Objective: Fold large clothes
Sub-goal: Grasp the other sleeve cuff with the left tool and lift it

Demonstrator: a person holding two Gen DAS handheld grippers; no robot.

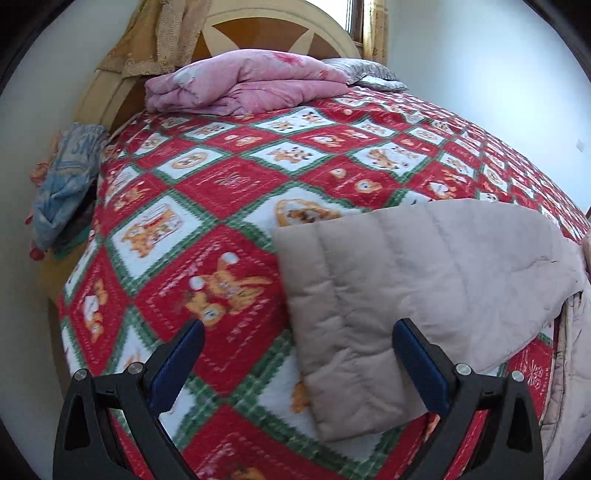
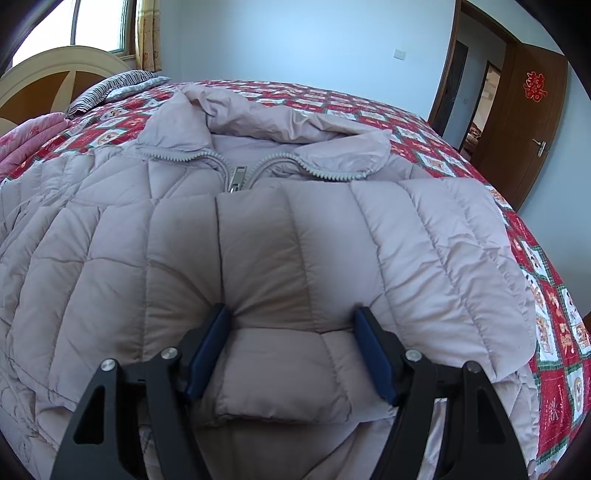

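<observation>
A pale pink quilted puffer jacket [image 2: 258, 229] is lying front-up, zipped, on the red patterned bedspread [image 1: 221, 184]. The right gripper [image 2: 291, 314], fingers apart, is straddling a sleeve folded across its chest. The left gripper [image 1: 299, 328], also spread and empty, is hovering over the outstretched sleeve [image 1: 369, 295], likely the next fold.

Before me: red patchwork bedspread [image 1: 229, 192], folded pink quilt [image 1: 243, 86], striped pillow [image 2: 110, 90], curved headboard [image 1: 280, 29], brown door [image 2: 524, 122].

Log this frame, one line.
phase: sleeve fold | right gripper: open, around sleeve on jacket | left gripper: open, over other sleeve
</observation>
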